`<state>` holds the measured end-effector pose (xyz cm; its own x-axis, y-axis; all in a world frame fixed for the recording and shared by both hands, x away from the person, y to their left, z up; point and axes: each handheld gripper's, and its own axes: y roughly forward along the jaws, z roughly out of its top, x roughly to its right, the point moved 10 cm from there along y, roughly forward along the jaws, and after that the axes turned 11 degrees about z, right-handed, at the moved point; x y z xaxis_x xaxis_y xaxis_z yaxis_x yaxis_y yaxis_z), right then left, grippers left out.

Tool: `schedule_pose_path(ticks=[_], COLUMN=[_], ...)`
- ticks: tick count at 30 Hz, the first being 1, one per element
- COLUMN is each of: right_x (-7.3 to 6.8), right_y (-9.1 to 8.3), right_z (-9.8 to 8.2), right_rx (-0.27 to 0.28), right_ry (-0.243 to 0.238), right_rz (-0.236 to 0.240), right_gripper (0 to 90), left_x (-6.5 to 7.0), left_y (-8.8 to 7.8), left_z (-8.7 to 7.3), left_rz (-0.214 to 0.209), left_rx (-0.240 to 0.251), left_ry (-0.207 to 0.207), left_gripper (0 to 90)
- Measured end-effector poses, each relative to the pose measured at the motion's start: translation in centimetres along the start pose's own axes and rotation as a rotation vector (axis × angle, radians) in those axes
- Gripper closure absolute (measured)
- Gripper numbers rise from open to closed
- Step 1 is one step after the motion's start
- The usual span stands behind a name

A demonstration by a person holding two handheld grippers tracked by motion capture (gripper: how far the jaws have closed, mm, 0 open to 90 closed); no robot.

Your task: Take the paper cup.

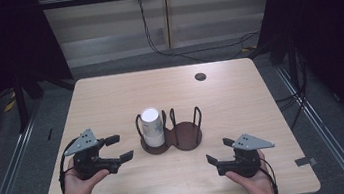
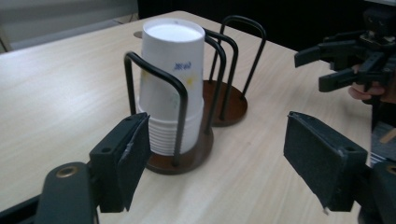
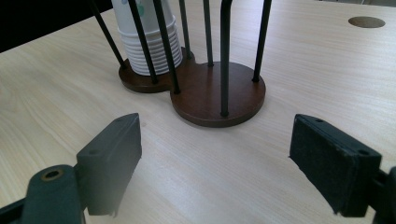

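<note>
A stack of paper cups (image 1: pixel 152 127) is standing upside down in a two-ring holder (image 1: pixel 171 136) at the middle of the table (image 1: pixel 109 95).

The stack is sitting in the holder's left ring, inside its black wire loops; the right ring is standing bare on its brown base. The left gripper (image 1: pixel 119 148) is resting in the person's left hand (image 1: pixel 78 182) just left of the holder, its jaws standing wide apart and gripping nothing. The right gripper (image 1: pixel 219 151) is sitting in the right hand (image 1: pixel 251 180) near the table's front right, jaws also spread and free, pointing toward the holder. A small dark round hole (image 1: pixel 200 76) is showing in the far part of the table.
</note>
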<state>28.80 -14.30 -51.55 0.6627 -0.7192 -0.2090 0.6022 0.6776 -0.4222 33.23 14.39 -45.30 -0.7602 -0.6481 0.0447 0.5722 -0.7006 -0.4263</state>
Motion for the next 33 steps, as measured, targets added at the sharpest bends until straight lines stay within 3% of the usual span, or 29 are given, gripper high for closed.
schedule_pose_path(ticks=[2, 8, 9, 10, 12, 14, 16, 18, 19, 24, 26, 28, 29, 33], right_x=[-0.1, -0.2, -0.2, -0.2, -0.2, -0.4, -0.4, -0.3, -0.3, -0.3, -0.4, -0.4, -0.4, -0.5], right_y=[0.1, 0.2, 0.2, 0.3, 0.3, 0.4, 0.4, 0.4, 0.4, 0.3, 0.3, 0.3, 0.3, 0.3], right_z=[-0.1, -0.2, -0.2, -0.2, -0.2, -0.2, -0.3, -0.3, -0.3, -0.2, -0.2, -0.2, -0.2, 0.0], right_rx=[-0.004, -0.014, -0.014, -0.013, -0.013, -0.017, -0.019, -0.017, -0.017, -0.014, -0.012, -0.011, -0.008, 0.001], right_ry=[0.004, 0.005, 0.005, 0.003, 0.004, 0.011, 0.012, 0.012, 0.012, 0.019, 0.019, 0.014, 0.016, 0.018], right_rz=[0.013, 0.019, 0.019, 0.023, 0.024, 0.038, 0.038, 0.037, 0.037, 0.043, 0.047, 0.048, 0.051, 0.057], right_gripper=[16.3, 16.3, 16.3, 16.3, 16.3, 16.3, 16.3, 16.3, 16.3, 16.3, 16.3, 16.3, 15.8, 13.7], left_x=[0.3, 0.4, 0.5, 0.6, 0.7, 1.0, 1.5, 1.5, 1.5, 1.6, 1.6, 1.5, 1.5, 1.2], left_y=[0.3, 0.5, 0.4, 0.5, 0.5, 0.6, 0.7, 0.8, 0.8, 1.5, 2.0, 2.0, 2.1, 2.7], left_z=[0.6, 1.7, 1.9, 2.3, 2.4, 2.7, 3.3, 3.7, 3.7, 4.7, 4.8, 5.0, 5.3, 5.1], left_rz=[-0.031, -0.023, -0.038, -0.042, -0.054, -0.089, -0.141, -0.131, -0.131, -0.143, -0.141, -0.118, -0.128, -0.115], left_rx=[0.005, 0.035, 0.034, 0.038, 0.026, 0.019, 0.006, 0.012, 0.012, 0.053, 0.032, 0.030, 0.040, -0.013], left_ry=[0.001, 0.027, 0.035, 0.051, 0.050, 0.030, 0.039, 0.032, 0.032, 0.020, 0.029, 0.025, 0.016, 0.037], left_gripper=[19.7, 21.1, 21.1, 28.0, 30.5, 32.6, 36.1, 37.4, 44.5, 41.6, 43.7, 44.1, 44.3, 41.4])
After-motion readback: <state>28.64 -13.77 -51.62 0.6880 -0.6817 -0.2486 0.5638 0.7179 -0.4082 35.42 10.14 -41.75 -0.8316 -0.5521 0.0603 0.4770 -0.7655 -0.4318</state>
